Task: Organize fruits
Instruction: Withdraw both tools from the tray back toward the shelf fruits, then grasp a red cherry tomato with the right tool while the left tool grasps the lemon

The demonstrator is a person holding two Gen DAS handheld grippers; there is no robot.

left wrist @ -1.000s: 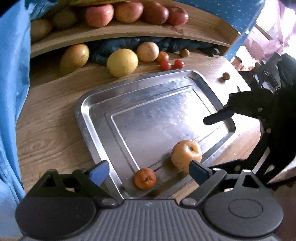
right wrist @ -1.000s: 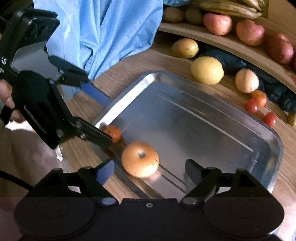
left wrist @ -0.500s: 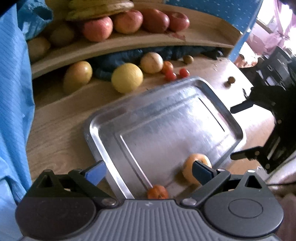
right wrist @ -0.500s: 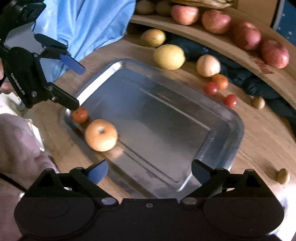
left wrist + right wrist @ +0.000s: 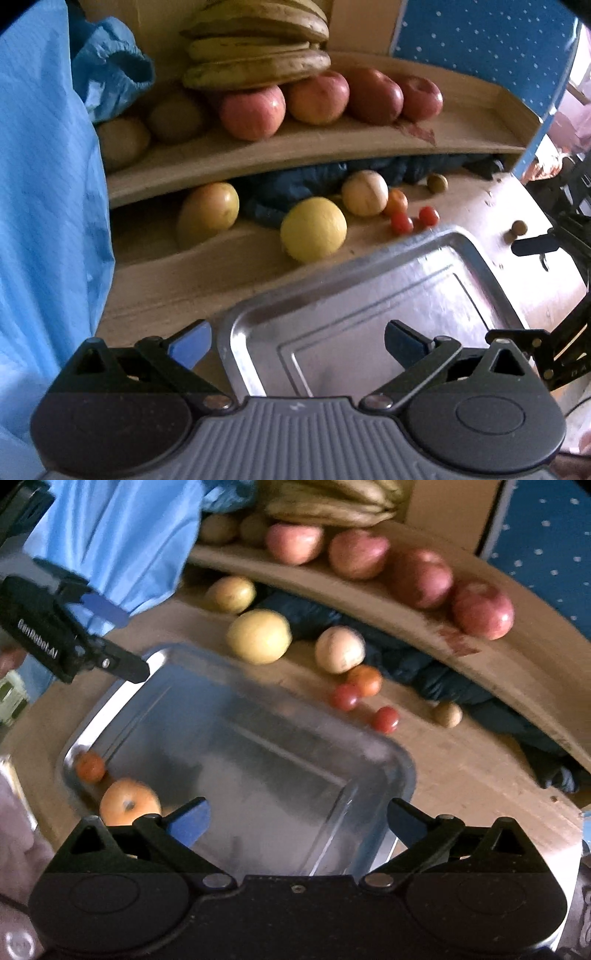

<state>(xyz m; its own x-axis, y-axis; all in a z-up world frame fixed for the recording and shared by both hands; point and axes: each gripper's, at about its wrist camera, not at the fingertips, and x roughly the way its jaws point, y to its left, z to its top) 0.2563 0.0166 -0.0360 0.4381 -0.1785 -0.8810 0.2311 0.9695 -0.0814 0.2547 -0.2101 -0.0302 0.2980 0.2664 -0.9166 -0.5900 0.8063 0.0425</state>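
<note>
A steel tray point(image 5: 369, 295) point(image 5: 258, 720) lies on the wooden table. In the right wrist view an orange apple point(image 5: 129, 805) and a small orange tomato point(image 5: 89, 767) sit in its near left corner. Loose fruit lies behind the tray: a yellow lemon point(image 5: 313, 229) point(image 5: 258, 637), a pale round fruit point(image 5: 364, 192) point(image 5: 340, 650), a yellow-green fruit point(image 5: 208, 211) point(image 5: 231, 593) and small red tomatoes point(image 5: 402, 223) point(image 5: 384, 719). My left gripper point(image 5: 295, 341) is open and empty over the tray's near edge; it also shows in the right wrist view point(image 5: 122, 642). My right gripper point(image 5: 295, 818) is open and empty over the tray.
A curved wooden shelf point(image 5: 295, 147) holds red apples point(image 5: 253, 110) point(image 5: 480, 609), bananas point(image 5: 255, 48) and brown fruits point(image 5: 122, 138). Dark cloth point(image 5: 295, 184) lies under it. Blue fabric point(image 5: 44, 184) hangs at the left. Small brown nuts point(image 5: 517, 227) point(image 5: 447, 714) lie on the table.
Both grippers pulled back and tilted up from the tray. The apple and tomato dropped out of the left wrist view. The shelf fruit now fills more of both views.
</note>
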